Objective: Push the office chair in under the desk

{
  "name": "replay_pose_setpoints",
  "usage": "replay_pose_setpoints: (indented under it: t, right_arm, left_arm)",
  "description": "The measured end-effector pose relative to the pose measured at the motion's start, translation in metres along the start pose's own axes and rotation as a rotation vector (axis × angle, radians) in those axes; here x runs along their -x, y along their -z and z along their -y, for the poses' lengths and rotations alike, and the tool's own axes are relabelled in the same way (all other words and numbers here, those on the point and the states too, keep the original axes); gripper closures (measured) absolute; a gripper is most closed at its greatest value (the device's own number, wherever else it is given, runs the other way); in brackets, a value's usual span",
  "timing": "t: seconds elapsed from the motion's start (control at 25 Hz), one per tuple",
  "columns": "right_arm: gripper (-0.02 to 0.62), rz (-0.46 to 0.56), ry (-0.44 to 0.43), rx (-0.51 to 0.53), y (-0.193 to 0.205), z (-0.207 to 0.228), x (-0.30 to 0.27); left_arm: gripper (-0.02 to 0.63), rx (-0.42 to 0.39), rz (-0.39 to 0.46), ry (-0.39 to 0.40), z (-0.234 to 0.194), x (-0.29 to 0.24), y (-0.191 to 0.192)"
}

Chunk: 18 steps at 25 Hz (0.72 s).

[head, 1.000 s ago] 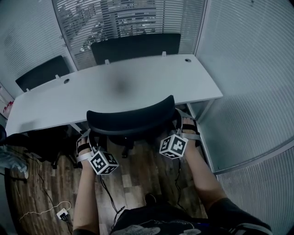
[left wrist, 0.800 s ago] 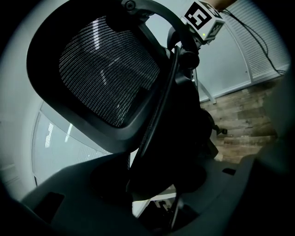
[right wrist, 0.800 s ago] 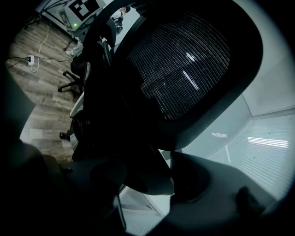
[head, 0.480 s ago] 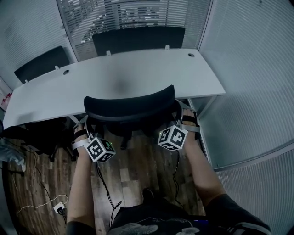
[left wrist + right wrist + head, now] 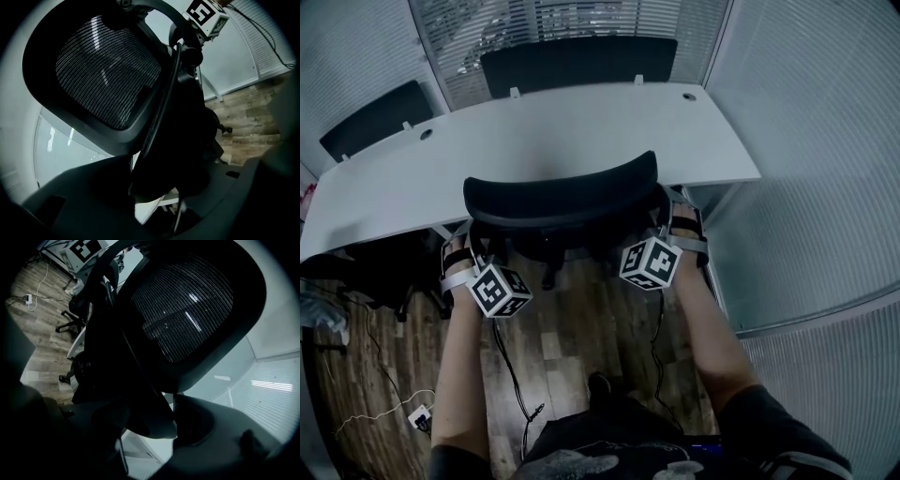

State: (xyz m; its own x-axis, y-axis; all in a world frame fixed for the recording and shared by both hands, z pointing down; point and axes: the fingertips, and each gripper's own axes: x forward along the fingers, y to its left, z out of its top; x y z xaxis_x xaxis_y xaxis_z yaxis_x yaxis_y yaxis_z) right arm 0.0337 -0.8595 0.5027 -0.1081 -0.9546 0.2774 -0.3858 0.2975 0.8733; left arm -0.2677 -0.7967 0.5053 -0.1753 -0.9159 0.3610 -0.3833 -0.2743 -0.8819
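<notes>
Black office chair backrest (image 5: pixel 558 202) tight in left claw (image 5: pixel 154 194) and right claw (image 5: pixel 154 430), contact shadowy.

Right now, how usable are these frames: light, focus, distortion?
Head view: dim and bluish but sharp enough; the wide lens bows the desk edge, and the blinds at the top glare. Left gripper view: fisheye with black corners; the chair mesh is sharp, while the jaws near the lens are dark and soft. Right gripper view: the same, with light glints through the mesh.
</notes>
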Motion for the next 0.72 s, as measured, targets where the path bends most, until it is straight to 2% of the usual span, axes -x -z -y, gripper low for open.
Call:
replay_pose_setpoints:
  t: [0.2, 0.4, 0.52, 0.64, 0.72]
  right_arm:
    - [0.336, -0.002, 0.039, 0.013, -0.002, 0.002, 0.001]
    - [0.336, -0.049, 0.054, 0.021, 0.002, 0.001, 0.002]
    - [0.334, -0.059, 0.063, -0.006, 0.004, -0.002, 0.008]
    - [0.328, -0.059, 0.062, -0.036, 0.008, -0.004, 0.023]
    - [0.330, -0.050, 0.074, -0.057, 0.008, -0.002, 0.037]
  left_arm:
    - [0.362, -0.006, -0.008, 0.000, -0.001, 0.001, 0.001]
    - [0.362, -0.024, -0.017, 0.012, 0.002, 0.001, 0.001]
    - [0.361, -0.019, 0.001, 0.022, 0.003, 0.005, 0.001]
    - [0.360, 0.000, -0.001, 0.023, 0.004, 0.017, 0.006]
    - [0.351, 0.041, -0.002, 0.023, 0.005, 0.028, 0.012]
